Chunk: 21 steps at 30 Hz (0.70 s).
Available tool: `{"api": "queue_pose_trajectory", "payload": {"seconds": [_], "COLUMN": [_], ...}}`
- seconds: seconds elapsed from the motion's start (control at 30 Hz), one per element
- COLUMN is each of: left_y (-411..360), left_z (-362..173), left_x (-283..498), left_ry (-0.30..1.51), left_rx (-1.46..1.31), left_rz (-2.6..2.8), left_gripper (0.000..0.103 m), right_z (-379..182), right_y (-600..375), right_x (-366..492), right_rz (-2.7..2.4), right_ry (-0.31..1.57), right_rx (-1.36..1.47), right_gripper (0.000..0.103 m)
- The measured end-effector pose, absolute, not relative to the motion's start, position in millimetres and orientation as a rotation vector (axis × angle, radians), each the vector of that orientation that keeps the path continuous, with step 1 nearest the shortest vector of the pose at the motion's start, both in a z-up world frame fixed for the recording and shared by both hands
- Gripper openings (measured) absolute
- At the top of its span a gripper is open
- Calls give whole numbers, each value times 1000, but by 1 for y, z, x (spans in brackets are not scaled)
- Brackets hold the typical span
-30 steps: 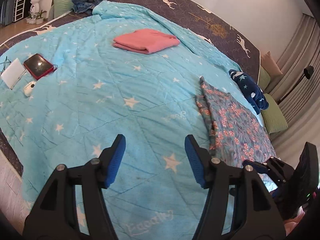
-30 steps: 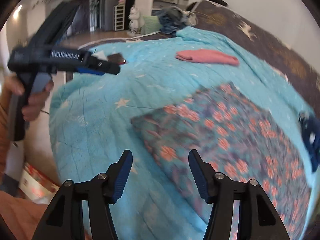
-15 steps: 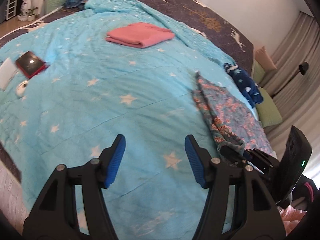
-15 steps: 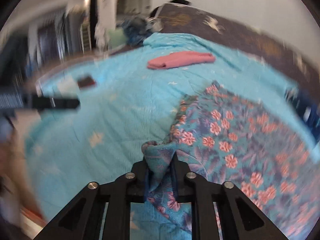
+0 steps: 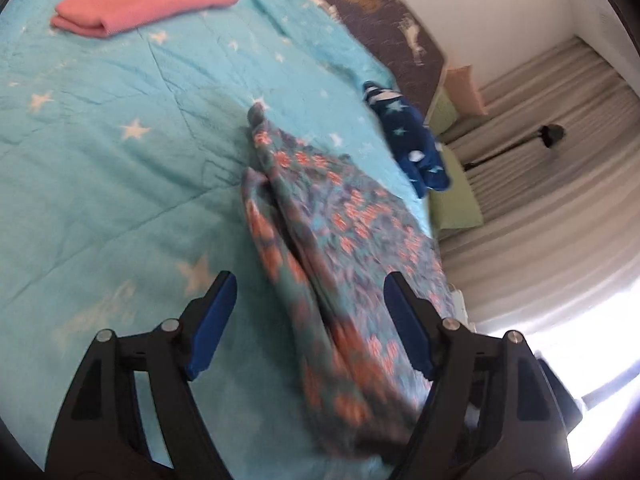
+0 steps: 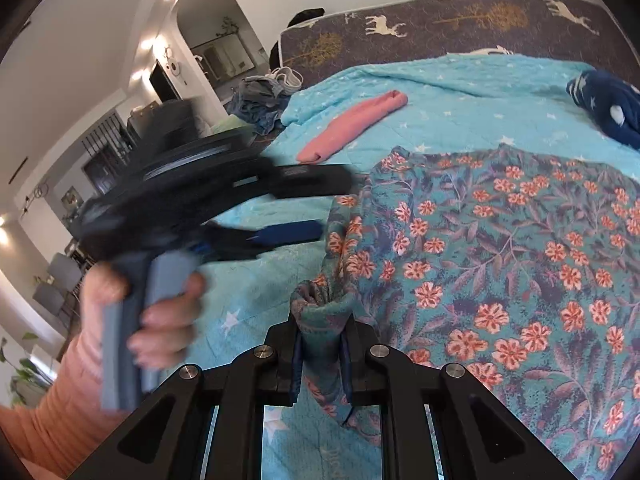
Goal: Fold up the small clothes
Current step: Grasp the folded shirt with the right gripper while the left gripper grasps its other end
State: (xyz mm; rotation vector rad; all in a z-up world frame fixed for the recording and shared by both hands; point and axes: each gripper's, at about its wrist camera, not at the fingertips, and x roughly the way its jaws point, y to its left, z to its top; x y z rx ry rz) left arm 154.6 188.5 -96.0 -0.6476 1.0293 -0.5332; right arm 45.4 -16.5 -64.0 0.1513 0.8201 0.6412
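Two grippers working over a quilted turquoise star-print bedspread [image 5: 120,184]. Lying rumpled just ahead: thin floral garment [image 6: 500,248], teal with coral flowers. Right gripper [image 6: 322,354] pinching a bunched corner of it, lifting slightly. Left gripper [image 5: 308,320] hovering wide apart over the cloth's folded edge, gripping nothing.

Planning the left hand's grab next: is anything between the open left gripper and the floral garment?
Nothing visible. The left gripper is open right over the floral garment, whose corner the right gripper already pinches.
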Motion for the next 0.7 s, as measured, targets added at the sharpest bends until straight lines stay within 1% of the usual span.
{"api": "queue_pose_trajectory", "payload": {"seconds": [0.03, 0.07, 0.1, 0.13, 0.17, 0.27, 0.4, 0.57, 0.7], "left_y": [184, 181, 177, 173, 169, 154, 127, 95, 53], "left_z": [-98, -99, -98, -97, -97, -87, -56, -28, -12], "left_x": [162, 169, 178, 183, 188, 192, 184, 180, 176], "left_ry": [1040, 1049, 1052, 1060, 1081, 1080, 1009, 972, 954], "left_rx": [-665, -680, -681, -665, -638, -585, -472, -435, -382], "left_rz": [-535, -541, -541, -528, -507, -493, -504, -551, -606], "left_gripper": [75, 71, 50, 17, 6, 7, 7, 7, 7], "right_z": [-63, -63, -63, -63, -63, -59, -52, -39, -27], "right_y": [-17, -18, -19, -21, -23, -30, -46, -70, -104], "right_x": [44, 43, 43, 43, 42, 39, 35, 26, 14], "right_rz": [644, 646, 646, 646, 647, 652, 662, 655, 623], "right_ry": [819, 818, 817, 817, 817, 799, 767, 706, 651], "right_rx": [152, 155, 157, 163, 169, 179, 209, 227, 273], "right_gripper": [14, 14, 14, 14, 14, 13, 13, 13, 13]}}
